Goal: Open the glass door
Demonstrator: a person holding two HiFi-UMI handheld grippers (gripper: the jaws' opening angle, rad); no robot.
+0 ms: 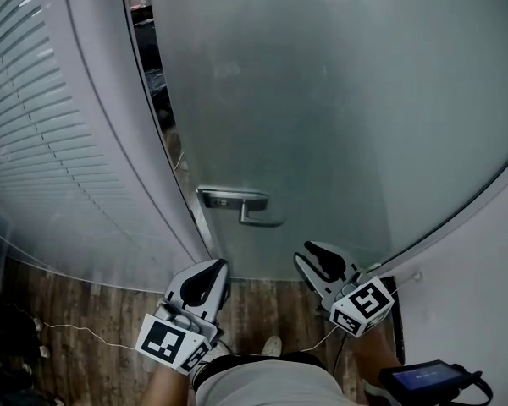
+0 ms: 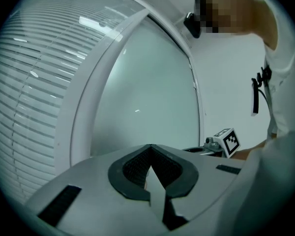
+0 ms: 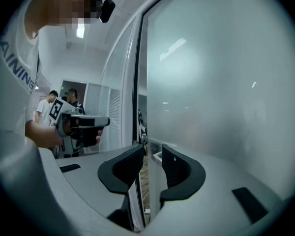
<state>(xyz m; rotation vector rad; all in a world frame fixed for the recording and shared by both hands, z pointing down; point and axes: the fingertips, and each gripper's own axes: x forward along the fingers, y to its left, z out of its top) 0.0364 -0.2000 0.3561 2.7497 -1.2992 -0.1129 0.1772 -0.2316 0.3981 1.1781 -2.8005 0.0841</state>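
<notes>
- The frosted glass door (image 1: 339,100) is seen in the centre and the upper right of the head view. A narrow dark gap is seen between its left edge and the white frame (image 1: 110,125).
- A metal lever handle (image 1: 252,210) is mounted near the left edge of the door, a little below the centre of the frame.
- The right gripper (image 1: 317,256) is held low in the frame, just right of and below the handle and apart from it. Its jaws are seen apart in the right gripper view, and nothing is clamped by them; the door edge is seen beyond the gap.
- The left gripper (image 1: 210,271) is held at the lower centre-left, below the handle. Its jaws are brought together, and nothing is held between them.
- White blinds (image 1: 34,100) are seen at the left, and a wooden floor (image 1: 93,303) along the bottom.
</notes>
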